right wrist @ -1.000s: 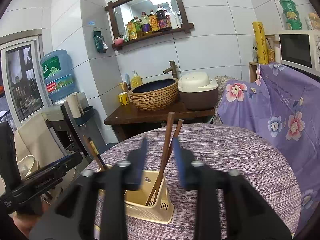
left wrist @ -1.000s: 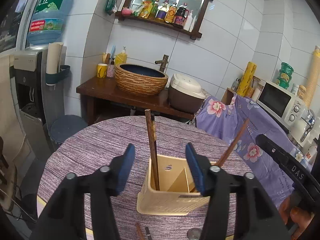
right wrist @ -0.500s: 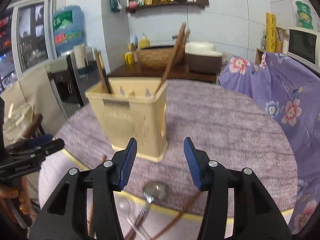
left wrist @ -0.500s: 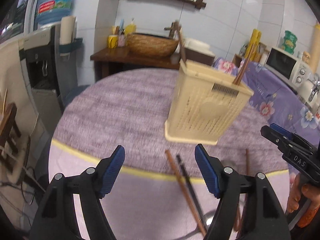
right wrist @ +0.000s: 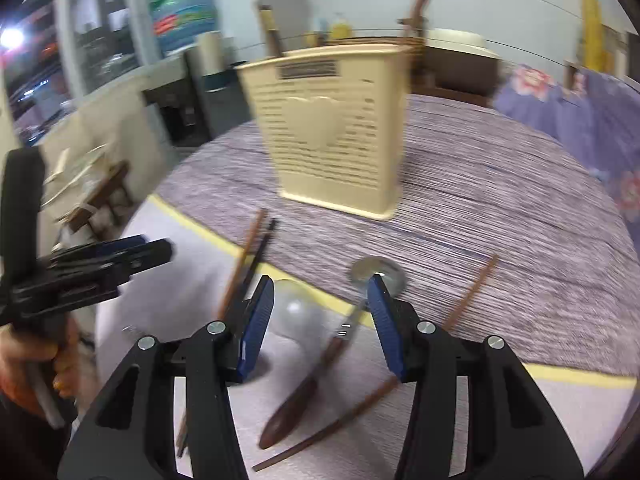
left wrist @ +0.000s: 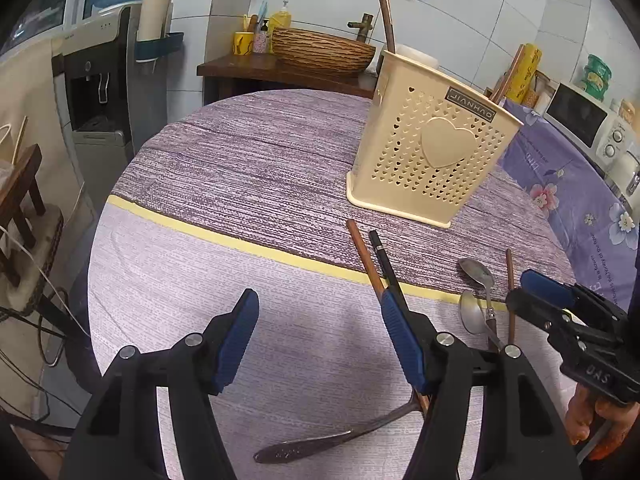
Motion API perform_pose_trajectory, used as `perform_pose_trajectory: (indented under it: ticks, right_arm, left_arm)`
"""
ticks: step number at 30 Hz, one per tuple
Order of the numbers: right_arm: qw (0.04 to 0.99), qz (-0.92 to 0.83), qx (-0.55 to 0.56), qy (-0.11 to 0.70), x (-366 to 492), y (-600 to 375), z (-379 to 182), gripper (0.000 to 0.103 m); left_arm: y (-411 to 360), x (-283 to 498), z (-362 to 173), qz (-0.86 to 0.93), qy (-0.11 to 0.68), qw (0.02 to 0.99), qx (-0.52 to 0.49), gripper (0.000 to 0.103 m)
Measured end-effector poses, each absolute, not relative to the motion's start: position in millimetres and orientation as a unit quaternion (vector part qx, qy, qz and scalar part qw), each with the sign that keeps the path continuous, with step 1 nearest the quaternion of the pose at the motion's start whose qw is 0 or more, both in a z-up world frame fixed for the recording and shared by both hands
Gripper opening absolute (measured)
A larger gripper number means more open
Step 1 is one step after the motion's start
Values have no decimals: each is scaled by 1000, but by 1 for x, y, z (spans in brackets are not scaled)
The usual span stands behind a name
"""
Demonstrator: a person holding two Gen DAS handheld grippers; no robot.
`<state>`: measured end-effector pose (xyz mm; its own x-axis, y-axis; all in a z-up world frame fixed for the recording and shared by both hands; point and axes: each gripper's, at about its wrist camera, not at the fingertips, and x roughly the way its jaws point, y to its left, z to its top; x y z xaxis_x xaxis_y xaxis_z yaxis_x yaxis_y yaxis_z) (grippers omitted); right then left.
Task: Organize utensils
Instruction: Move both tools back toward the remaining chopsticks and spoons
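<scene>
Both grippers, left gripper (left wrist: 320, 332) and right gripper (right wrist: 320, 312), gape empty. Only the left view shows the holder (left wrist: 432, 136) sharply; the right view reveals a wood-handled spoon (right wrist: 320, 364).

A home kitchen corner — white tiled walls, a dark wooden counter (left wrist: 248, 66) at the far side carrying a woven basin (left wrist: 322, 50) with a faucet (left wrist: 362, 28), a yellow cup (left wrist: 243, 43) and a soap bottle (left wrist: 280, 20). A water dispenser (left wrist: 104, 80) stands far left; a microwave (left wrist: 584, 126) sits at the right. Near, a round table (left wrist: 240, 184) under a purple cloth holds a cream utensil holder (left wrist: 432, 152) — chopsticks and spoons lie beside it.
</scene>
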<state>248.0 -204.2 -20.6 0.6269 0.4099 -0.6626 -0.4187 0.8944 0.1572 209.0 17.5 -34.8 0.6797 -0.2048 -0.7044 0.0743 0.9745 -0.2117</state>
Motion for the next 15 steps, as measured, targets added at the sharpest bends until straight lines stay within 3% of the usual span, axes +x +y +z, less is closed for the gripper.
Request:
perform_pose_trajectory:
  ticks: [8, 15]
  right_arm:
    - [865, 294, -103, 393, 260, -172, -34, 50]
    - [837, 314, -113, 434, 281, -171, -48, 50]
  left_arm:
    - [18, 202, -36, -78, 395, 911, -84, 63]
    - [18, 202, -38, -82, 402, 909, -78, 63]
